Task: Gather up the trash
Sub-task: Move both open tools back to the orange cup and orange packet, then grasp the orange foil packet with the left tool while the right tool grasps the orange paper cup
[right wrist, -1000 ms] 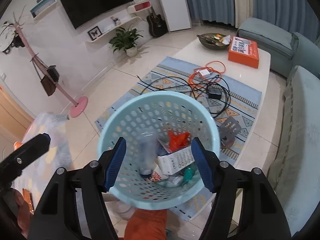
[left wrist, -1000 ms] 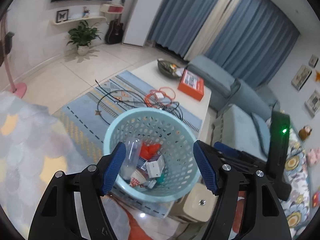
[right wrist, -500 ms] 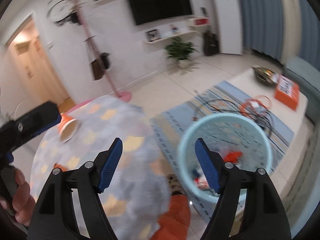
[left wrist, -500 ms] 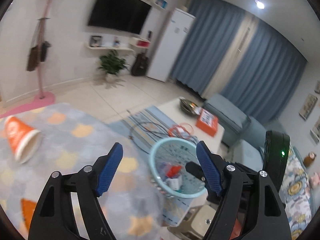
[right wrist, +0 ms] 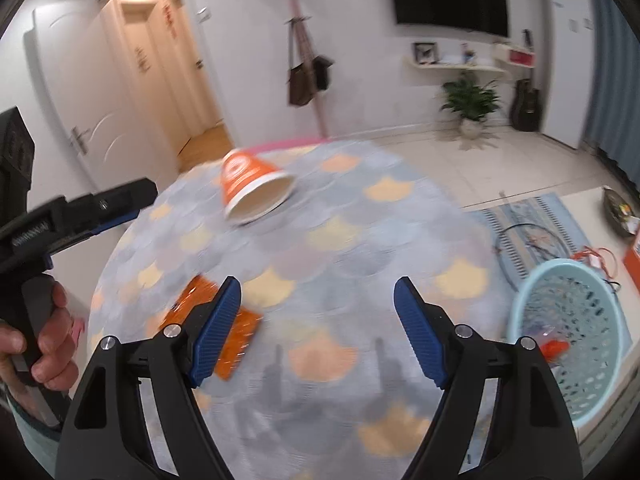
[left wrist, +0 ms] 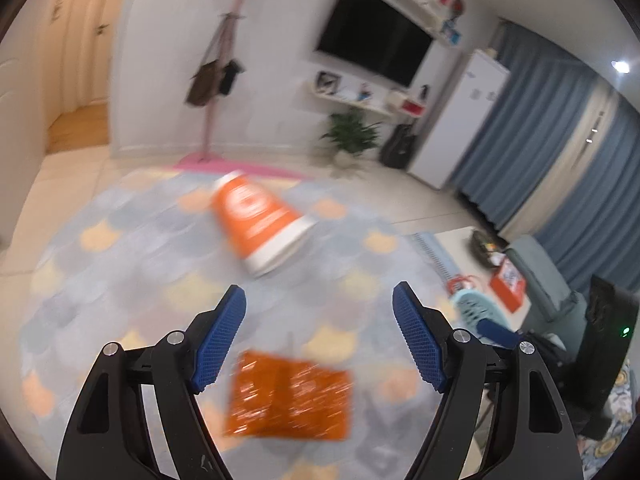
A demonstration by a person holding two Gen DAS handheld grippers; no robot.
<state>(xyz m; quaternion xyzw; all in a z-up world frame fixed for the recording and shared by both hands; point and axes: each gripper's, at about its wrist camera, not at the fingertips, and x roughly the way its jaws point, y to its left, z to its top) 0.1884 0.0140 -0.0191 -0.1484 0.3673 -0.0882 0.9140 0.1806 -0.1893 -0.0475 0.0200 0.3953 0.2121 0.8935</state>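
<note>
- The left gripper [left wrist: 319, 312] hangs above a round table [left wrist: 120, 264] draped in a scallop-patterned cloth, its blue-padded fingers spread wide apart with nothing between them.
- Below and between those fingers an orange foil wrapper [left wrist: 289, 398] lies flat on the cloth, blurred by camera motion.
- Farther across the table an orange paper cup [left wrist: 262, 226] lies tipped on its side, its white rim turned toward the right of the left wrist view.
- The right gripper [right wrist: 318, 304] is held level over the same table, fingers likewise parted and empty.
- In the right wrist view the wrapper [right wrist: 230, 330] sits partly behind the left finger, and the cup [right wrist: 252, 188] rests near the far edge with its open mouth facing the camera.
- At the left edge of that view the person's left hand [right wrist: 38, 334] is wrapped around the black handle of the other gripper, which points inward over the table's rim.
- A pale blue perforated basket [right wrist: 576, 320] stands on the floor just beside the table at right, with trash already inside.
- The basket [left wrist: 478, 312] appears only partly in the left wrist view, behind the right finger.
</note>
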